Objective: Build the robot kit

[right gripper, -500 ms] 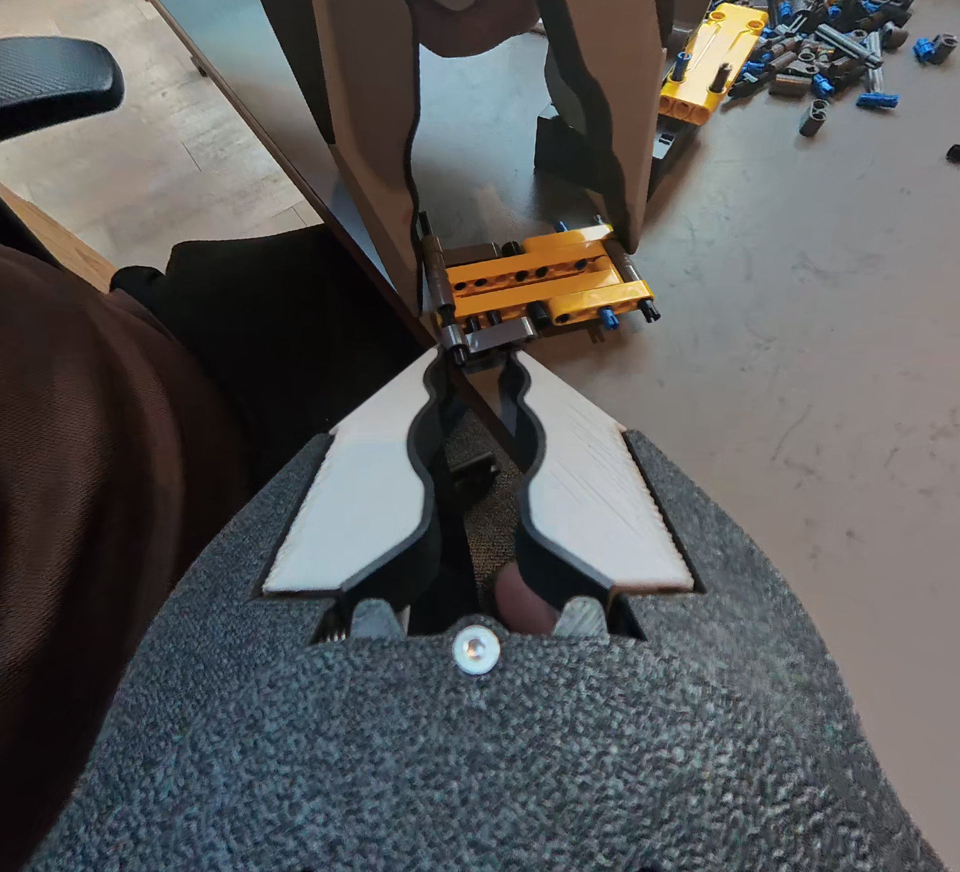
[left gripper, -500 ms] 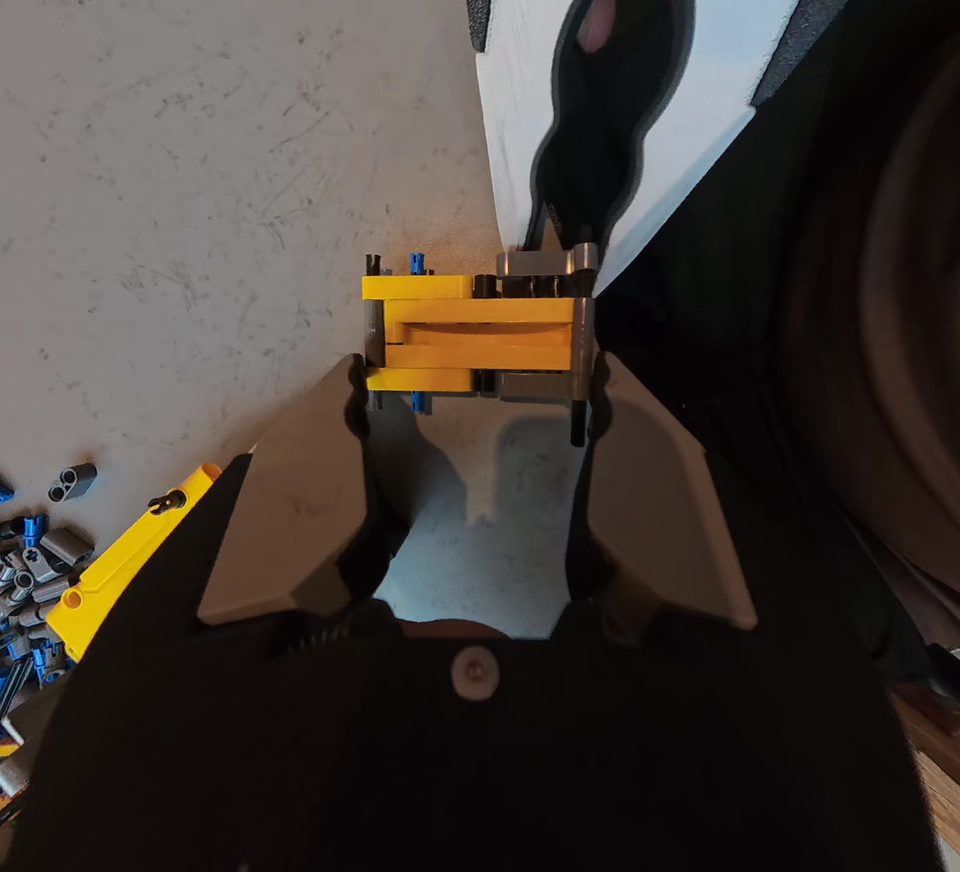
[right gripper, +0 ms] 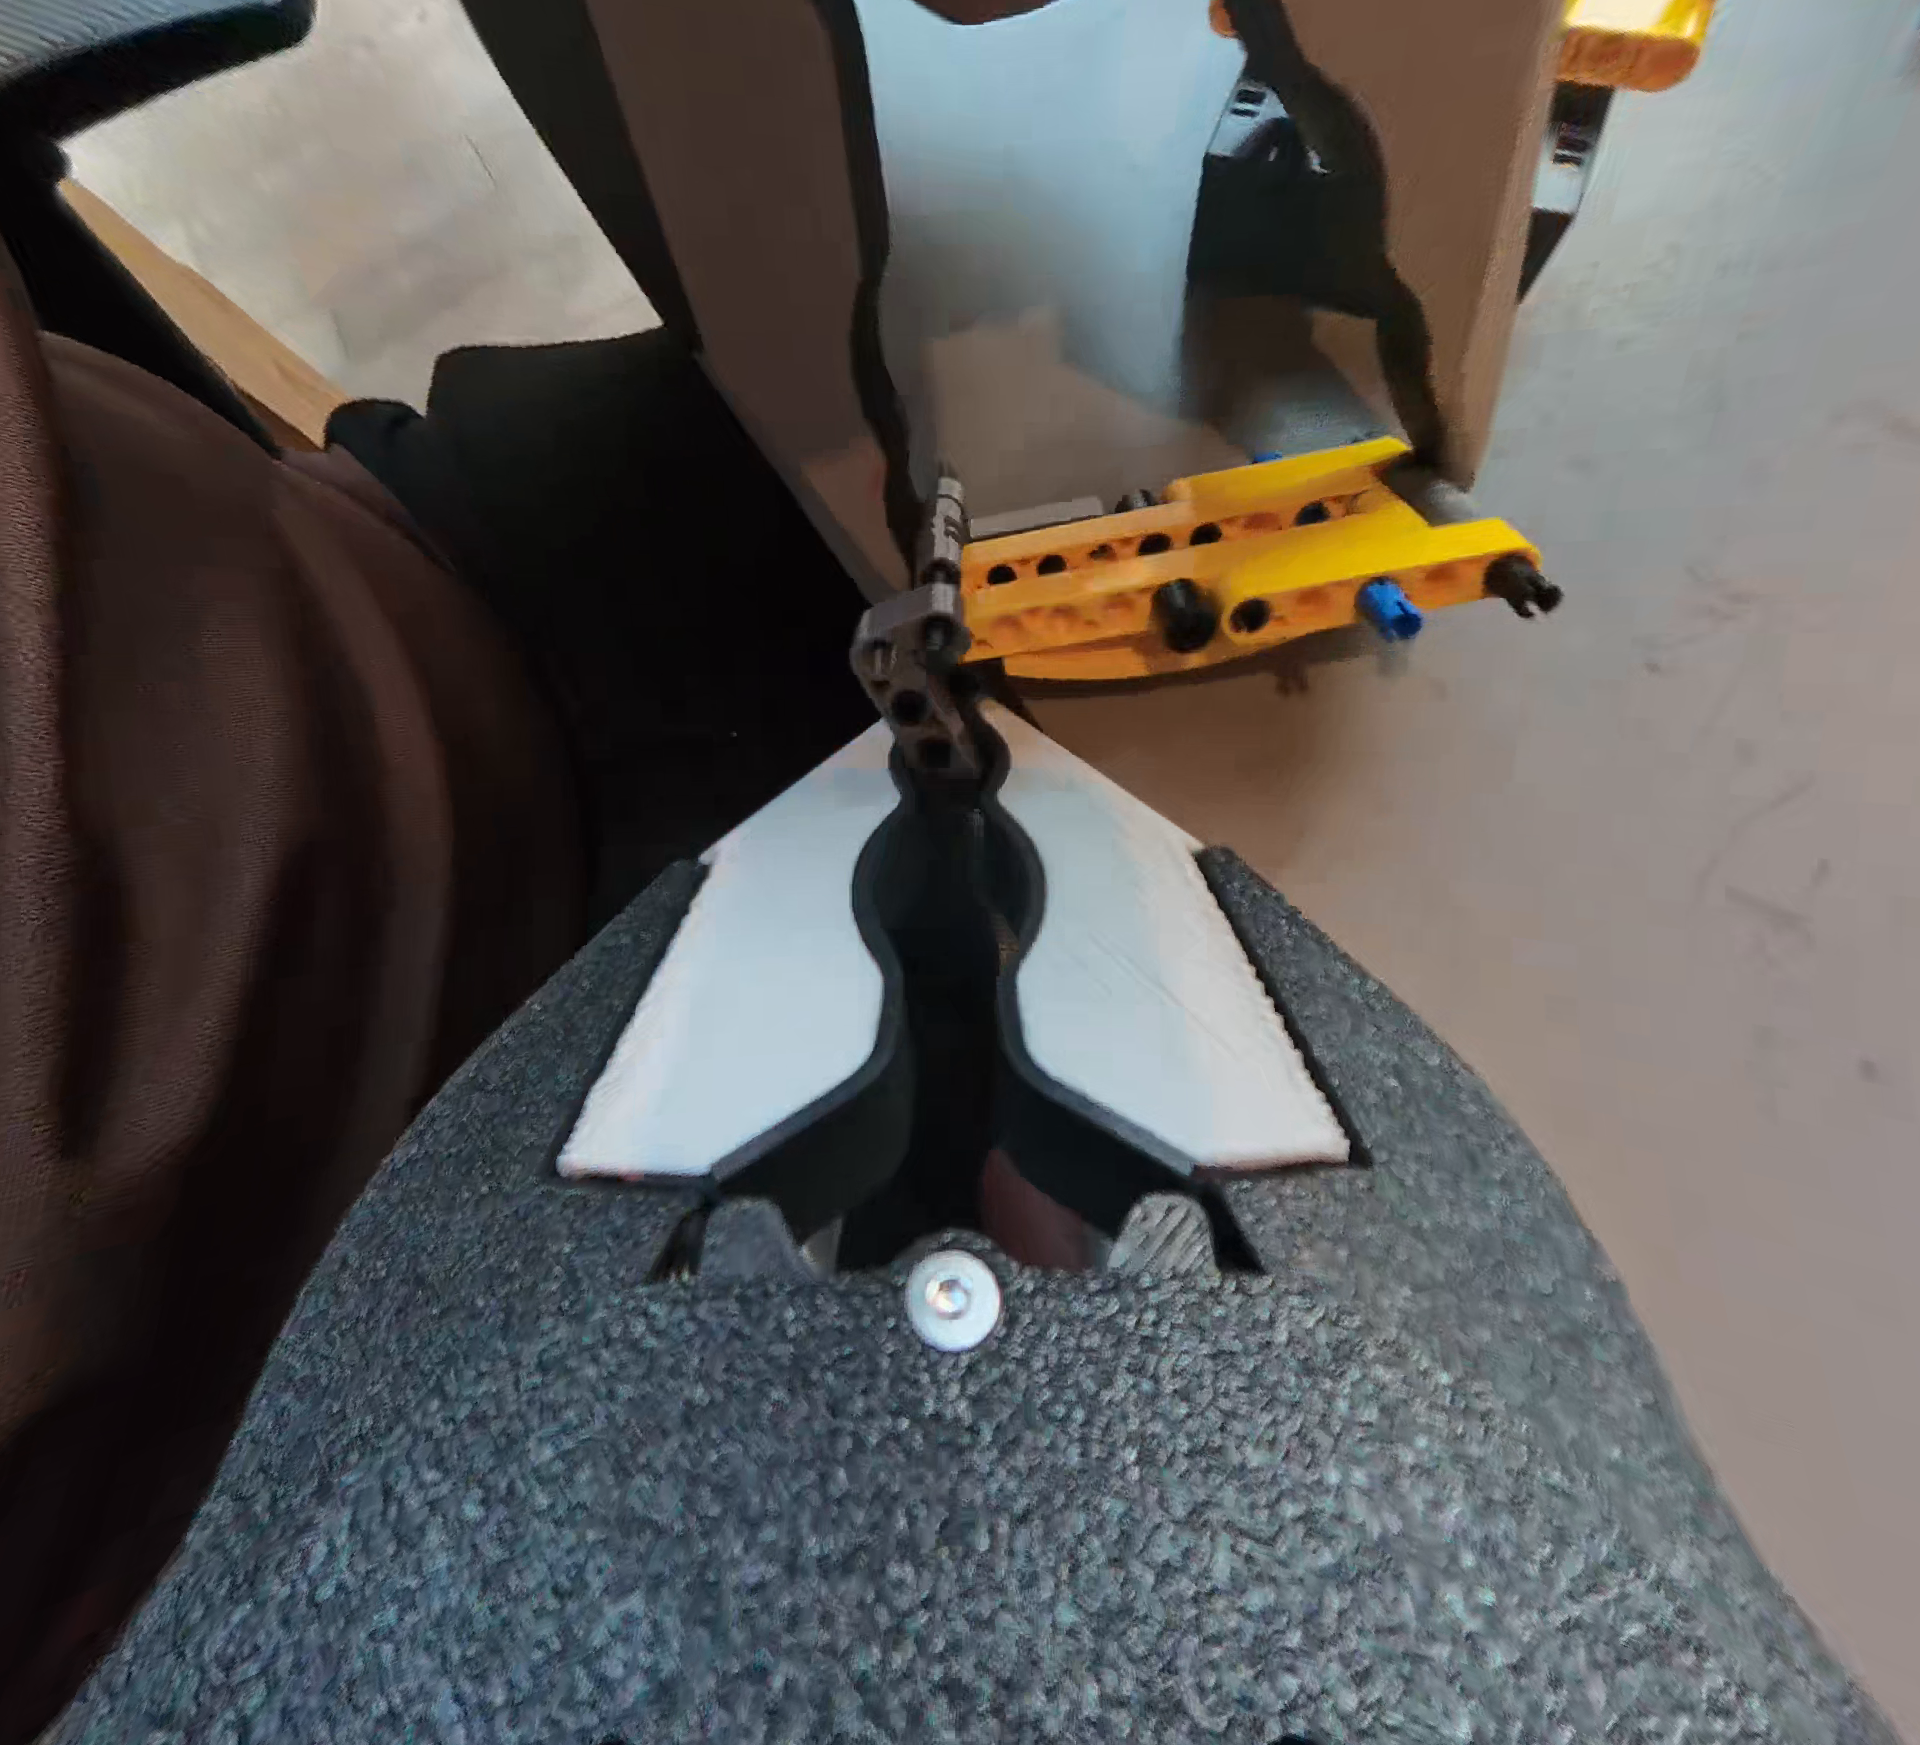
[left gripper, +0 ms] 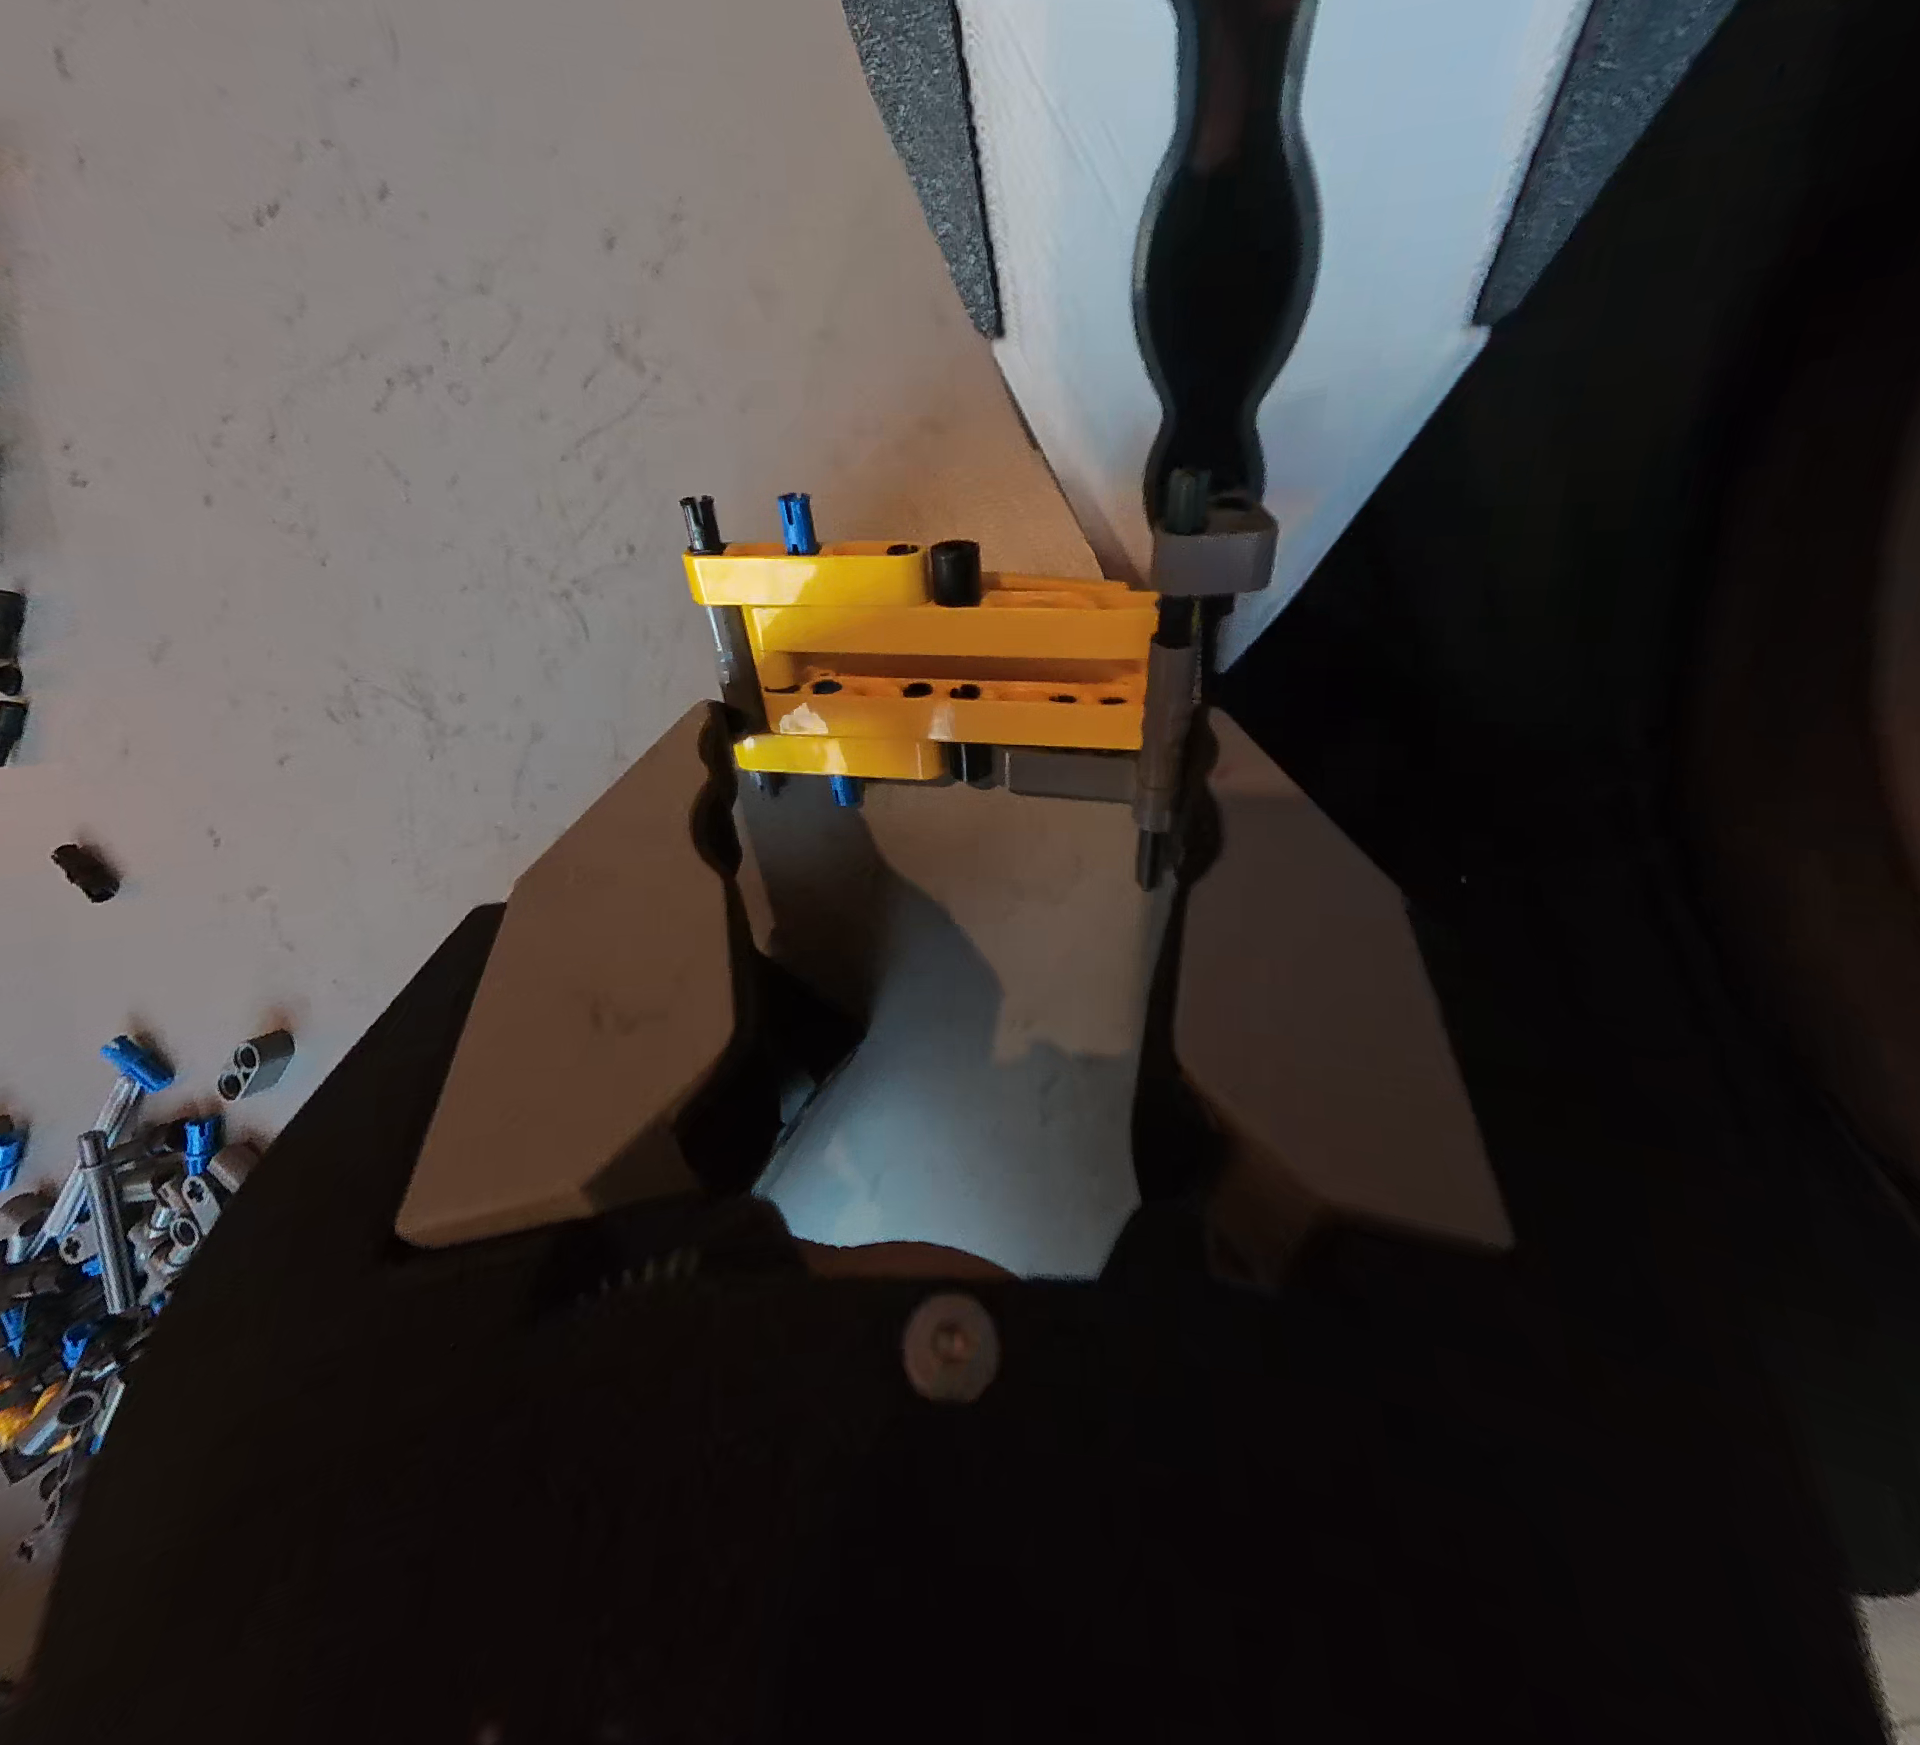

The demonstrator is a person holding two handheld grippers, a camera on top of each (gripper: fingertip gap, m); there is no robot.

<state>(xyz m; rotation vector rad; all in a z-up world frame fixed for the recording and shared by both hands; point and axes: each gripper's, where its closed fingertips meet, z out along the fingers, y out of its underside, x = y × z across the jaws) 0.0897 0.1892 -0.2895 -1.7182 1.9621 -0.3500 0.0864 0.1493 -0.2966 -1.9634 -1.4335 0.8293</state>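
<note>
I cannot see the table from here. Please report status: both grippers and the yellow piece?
Left gripper shut on yellow assembly, held above table. Right gripper shut on grey beam at its end. Nothing between them.

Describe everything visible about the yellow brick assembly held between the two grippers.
The yellow assembly looks like glossy plastic: stacked, holed yellow beams joined by black and blue pins, with dark grey axles at both ends. It is held above the pale table, roughly level. The left gripper clamps it across its ends. The right gripper, jaws nearly together, pinches a small grey holed beam sitting on one end axle.
</note>
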